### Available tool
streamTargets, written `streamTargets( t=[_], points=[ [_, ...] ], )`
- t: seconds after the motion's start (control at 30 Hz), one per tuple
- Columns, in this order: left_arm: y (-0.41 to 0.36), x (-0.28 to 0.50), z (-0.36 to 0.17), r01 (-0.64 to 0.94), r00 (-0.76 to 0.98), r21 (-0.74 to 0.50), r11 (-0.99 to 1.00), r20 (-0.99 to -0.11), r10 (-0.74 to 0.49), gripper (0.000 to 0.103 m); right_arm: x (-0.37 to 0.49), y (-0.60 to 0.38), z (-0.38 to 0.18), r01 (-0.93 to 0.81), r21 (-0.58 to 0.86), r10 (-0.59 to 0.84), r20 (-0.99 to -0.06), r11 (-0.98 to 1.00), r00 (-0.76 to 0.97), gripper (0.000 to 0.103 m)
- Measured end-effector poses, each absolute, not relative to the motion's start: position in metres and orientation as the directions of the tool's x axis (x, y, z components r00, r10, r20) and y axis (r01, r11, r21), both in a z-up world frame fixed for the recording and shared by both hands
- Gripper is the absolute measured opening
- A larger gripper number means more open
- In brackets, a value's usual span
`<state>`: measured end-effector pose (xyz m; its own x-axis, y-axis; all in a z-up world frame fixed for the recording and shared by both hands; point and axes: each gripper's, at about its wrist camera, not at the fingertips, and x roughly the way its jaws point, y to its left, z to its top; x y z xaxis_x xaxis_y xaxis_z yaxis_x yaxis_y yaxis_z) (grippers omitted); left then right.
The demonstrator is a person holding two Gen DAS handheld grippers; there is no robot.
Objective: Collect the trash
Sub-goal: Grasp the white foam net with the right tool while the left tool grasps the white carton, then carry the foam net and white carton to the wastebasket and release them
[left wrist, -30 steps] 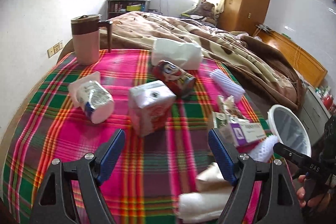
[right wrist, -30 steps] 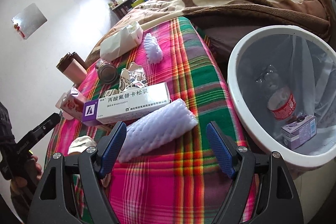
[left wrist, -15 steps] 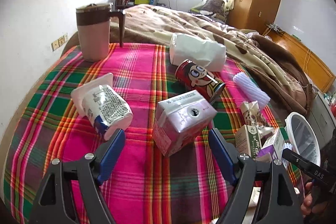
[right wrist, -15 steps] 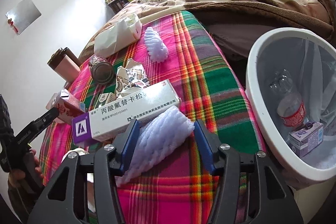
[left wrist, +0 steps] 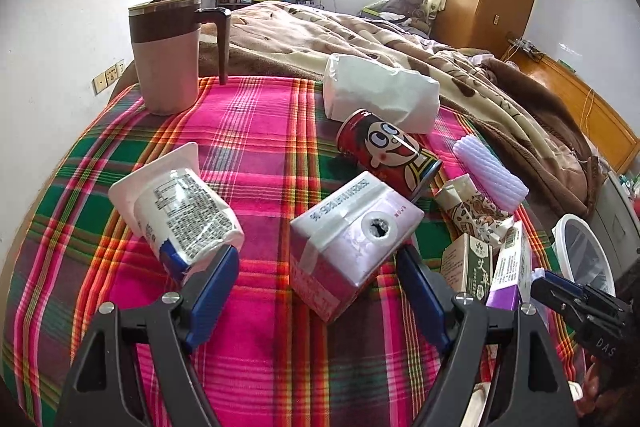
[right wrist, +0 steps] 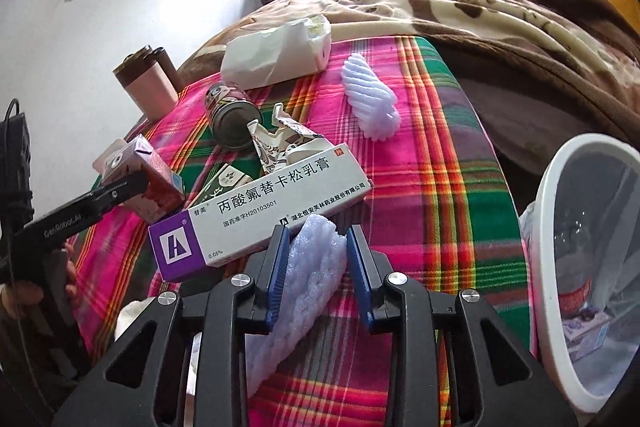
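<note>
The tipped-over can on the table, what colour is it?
Red, with a cartoon face printed on it. The can shows best in the left wrist view.

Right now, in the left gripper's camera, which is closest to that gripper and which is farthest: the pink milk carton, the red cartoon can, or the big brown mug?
1. pink milk carton: nearest, lying tipped between the open fingers of the left gripper.
2. red cartoon can: on its side just behind the carton, to the right.
3. big brown mug: farthest, upright at the cloth's far left edge.
</note>
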<state>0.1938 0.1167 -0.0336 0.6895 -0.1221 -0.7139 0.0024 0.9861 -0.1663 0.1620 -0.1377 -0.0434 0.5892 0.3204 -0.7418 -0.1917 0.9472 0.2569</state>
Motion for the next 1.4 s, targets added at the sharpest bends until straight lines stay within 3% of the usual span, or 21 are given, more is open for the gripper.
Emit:
streamTargets(
  t=[0.23,0.3,0.47,0.5,0.57,0.63,0.67,0.77,0.83,0.9,0.97,1.0,1.13,1.4],
  points=[
    [0.113,0.196,-0.033,0.024,0.682,-0.190,0.981,-0.714,-0.155,0.048,0.160,-0.138,-0.036,-0.205,0.214,0.296,-0.730,0.955,0.616,0.019],
    [0.113,0.194,-0.033,0.025,0.683,-0.196,0.980,-0.712,-0.160,0.046,0.161,-0.138,-0.034,-0.206,0.198,0.284,-0.726,0.958,0.626,0.014],
    [0.113,0.190,-0.034,0.022,0.679,-0.209,0.978,-0.715,-0.168,0.044,0.158,-0.135,-0.033,-0.238,0.193,0.300,-0.743,0.952,0.598,0.014],
    [0.112,0.190,-0.034,0.024,0.678,-0.205,0.978,-0.716,-0.167,0.044,0.154,-0.135,-0.032,-0.238,0.182,0.292,-0.739,0.954,0.608,0.017],
    [0.110,0.190,-0.035,0.024,0.680,-0.197,0.980,-0.715,-0.160,0.044,0.149,-0.136,-0.033,-0.230,0.163,0.273,-0.740,0.959,0.615,0.031],
    [0.109,0.192,-0.036,0.029,0.675,-0.199,0.980,-0.719,-0.166,0.044,0.146,-0.138,-0.037,-0.213,0.171,0.267,-0.753,0.962,0.602,0.058],
    [0.109,0.193,-0.037,0.029,0.671,-0.200,0.979,-0.722,-0.168,0.044,0.145,-0.139,-0.039,-0.210,0.177,0.269,-0.757,0.962,0.595,0.059],
    [0.108,0.195,-0.040,0.022,0.667,-0.186,0.982,-0.729,-0.153,0.049,0.142,-0.139,-0.045,-0.189,0.166,0.246,-0.777,0.968,0.579,0.059],
    [0.107,0.197,-0.042,0.013,0.663,-0.179,0.984,-0.735,-0.142,0.058,0.143,-0.137,-0.052,-0.174,0.133,0.210,-0.799,0.976,0.563,0.059],
    [0.107,0.198,-0.043,0.010,0.662,-0.179,0.984,-0.737,-0.140,0.059,0.142,-0.139,-0.056,-0.172,0.154,0.225,-0.800,0.973,0.556,0.059],
    [0.106,0.199,-0.044,0.015,0.661,-0.177,0.984,-0.737,-0.142,0.059,0.141,-0.141,-0.057,-0.157,0.157,0.219,-0.795,0.975,0.566,0.051],
    [0.105,0.200,-0.044,0.019,0.659,-0.179,0.984,-0.738,-0.147,0.058,0.141,-0.142,-0.057,-0.152,0.149,0.210,-0.793,0.977,0.572,0.039],
    [0.103,0.200,-0.042,0.029,0.658,-0.184,0.982,-0.736,-0.158,0.042,0.138,-0.146,-0.052,-0.144,0.172,0.224,-0.776,0.974,0.589,0.033],
    [0.097,0.185,-0.029,0.041,0.685,-0.176,0.984,-0.712,-0.156,0.037,0.128,-0.150,-0.039,-0.144,0.201,0.247,-0.727,0.969,0.641,0.032]
  ],
)
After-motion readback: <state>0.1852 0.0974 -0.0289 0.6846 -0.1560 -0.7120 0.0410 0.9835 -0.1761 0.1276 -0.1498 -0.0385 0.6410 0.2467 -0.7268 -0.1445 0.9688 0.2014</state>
